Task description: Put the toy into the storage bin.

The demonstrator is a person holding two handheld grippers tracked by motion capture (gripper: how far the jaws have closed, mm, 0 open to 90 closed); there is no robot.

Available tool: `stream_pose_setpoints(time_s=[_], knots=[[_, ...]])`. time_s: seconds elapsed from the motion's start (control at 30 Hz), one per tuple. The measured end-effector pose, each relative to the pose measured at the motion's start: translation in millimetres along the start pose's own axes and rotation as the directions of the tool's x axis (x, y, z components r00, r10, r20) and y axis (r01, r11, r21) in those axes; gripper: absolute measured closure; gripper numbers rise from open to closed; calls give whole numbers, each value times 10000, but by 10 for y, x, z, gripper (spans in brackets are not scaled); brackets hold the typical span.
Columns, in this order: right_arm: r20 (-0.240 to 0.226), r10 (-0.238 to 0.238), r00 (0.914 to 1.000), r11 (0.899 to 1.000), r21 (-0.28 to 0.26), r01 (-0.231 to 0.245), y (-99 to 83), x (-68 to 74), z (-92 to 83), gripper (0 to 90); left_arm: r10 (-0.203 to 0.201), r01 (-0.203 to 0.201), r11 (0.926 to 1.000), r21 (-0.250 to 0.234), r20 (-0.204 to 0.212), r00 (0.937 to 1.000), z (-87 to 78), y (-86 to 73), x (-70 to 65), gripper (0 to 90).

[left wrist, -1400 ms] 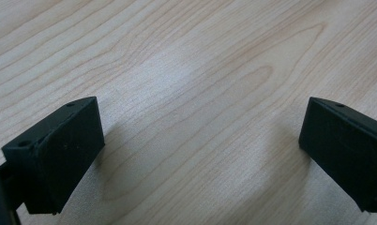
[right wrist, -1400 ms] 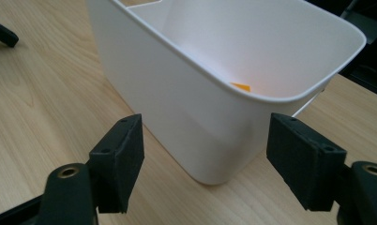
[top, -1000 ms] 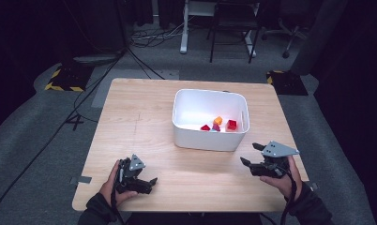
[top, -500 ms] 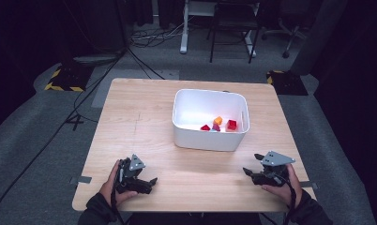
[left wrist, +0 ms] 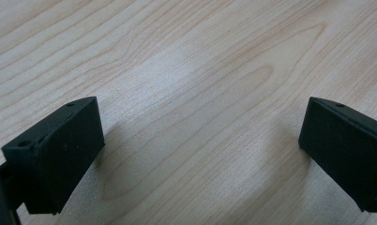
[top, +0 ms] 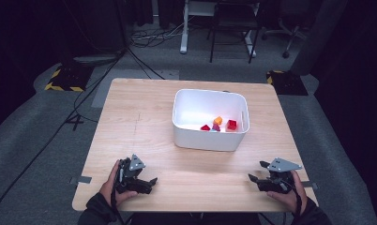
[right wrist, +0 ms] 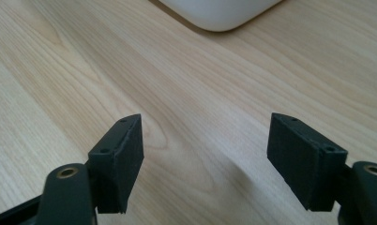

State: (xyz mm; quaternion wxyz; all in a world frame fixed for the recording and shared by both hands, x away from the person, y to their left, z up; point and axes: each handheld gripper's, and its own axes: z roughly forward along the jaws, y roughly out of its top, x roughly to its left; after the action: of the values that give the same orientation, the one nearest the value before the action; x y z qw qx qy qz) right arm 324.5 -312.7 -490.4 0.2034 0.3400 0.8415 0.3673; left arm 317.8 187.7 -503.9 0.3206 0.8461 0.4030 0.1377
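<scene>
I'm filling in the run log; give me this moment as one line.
left gripper: open, empty, on table | right gripper: open, empty, on table | bin: mid-table, holds small blocks

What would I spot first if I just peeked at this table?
Probably the white tub in the middle of the wooden table, with little red and orange blocks in its right corner. Next, the two black tools at the near edge: the left hand-held gripper and the right hand-held gripper, both open with nothing between their jaws.
</scene>
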Motion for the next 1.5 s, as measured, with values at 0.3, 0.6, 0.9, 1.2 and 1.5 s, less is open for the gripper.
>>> stream_pose_setpoints(time_s=[0.3,0.6,0.9,1.2,1.5], knots=[[40,661,9978,9977,154,-662,-196,-63,-74,272,159,-159,9999,-16,8,9999,7,9,15,2],[452,1488,9878,9886,182,-1497,-316,-149,-155,241,153,-153,9999,-14,28,9999,6,10,16,2],[574,1546,9863,9876,202,-1559,-346,-247,-175,235,153,-153,9999,-16,-4,9999,8,10,15,2],[584,1571,9859,9872,199,-1585,-347,-237,-178,232,-35,35,10000,12,60,10000,17,17,6,2],[559,1600,9855,9868,181,-1612,-351,-240,-179,229,-42,41,10000,46,113,9999,20,24,11,2]])
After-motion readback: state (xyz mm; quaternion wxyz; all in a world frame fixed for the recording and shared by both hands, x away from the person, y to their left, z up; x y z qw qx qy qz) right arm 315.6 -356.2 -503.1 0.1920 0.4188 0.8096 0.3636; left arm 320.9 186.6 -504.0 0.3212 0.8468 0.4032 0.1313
